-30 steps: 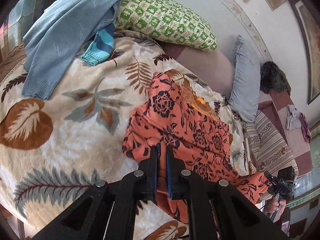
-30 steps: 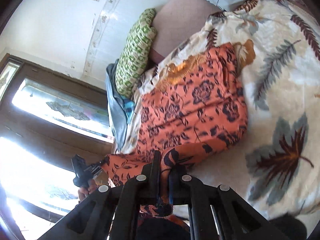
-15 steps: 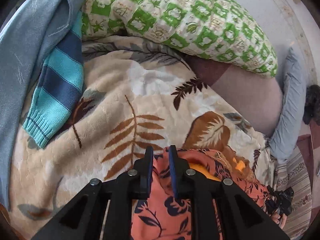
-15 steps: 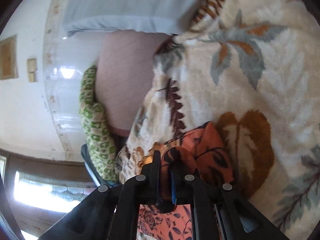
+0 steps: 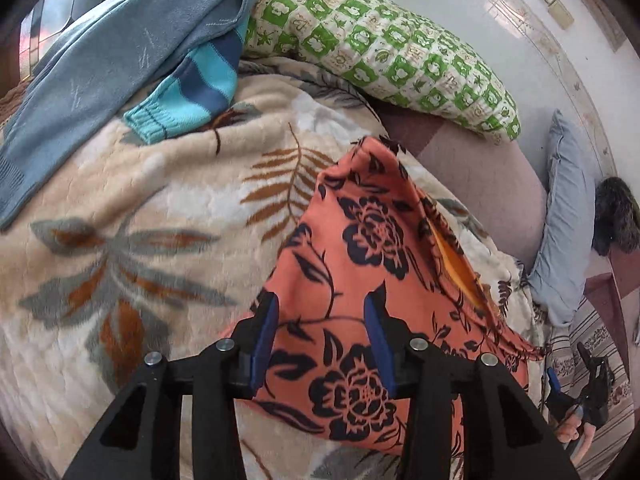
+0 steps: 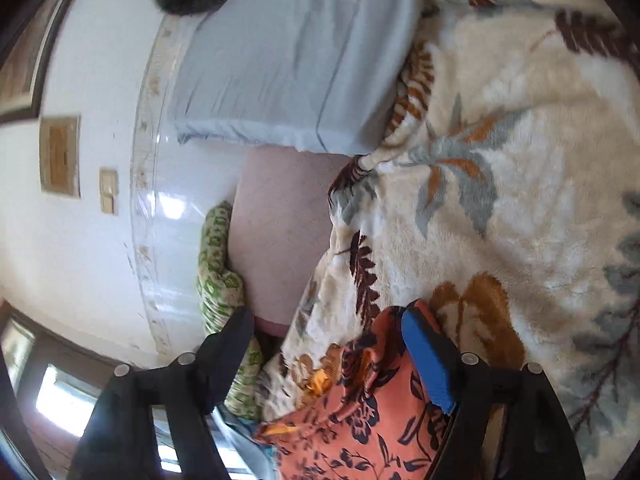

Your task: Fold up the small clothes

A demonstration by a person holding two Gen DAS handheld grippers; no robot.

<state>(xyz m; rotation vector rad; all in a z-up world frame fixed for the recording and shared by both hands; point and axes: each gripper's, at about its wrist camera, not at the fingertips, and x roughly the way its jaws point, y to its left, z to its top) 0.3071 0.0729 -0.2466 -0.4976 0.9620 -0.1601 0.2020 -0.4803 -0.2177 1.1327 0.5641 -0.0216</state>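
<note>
while both jaws open, floral garment (image 5: 360,280) lies folded

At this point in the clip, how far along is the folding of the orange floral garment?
Done: the orange floral garment lies doubled over on the leaf-print fleece blanket. In hand: both grippers are opening; the left gripper and right gripper have fabric between their fingers but unpinched. Left: probably another fold, then the light blue knit sweater and the turquoise striped piece heaped by the green checked pillow.
</note>
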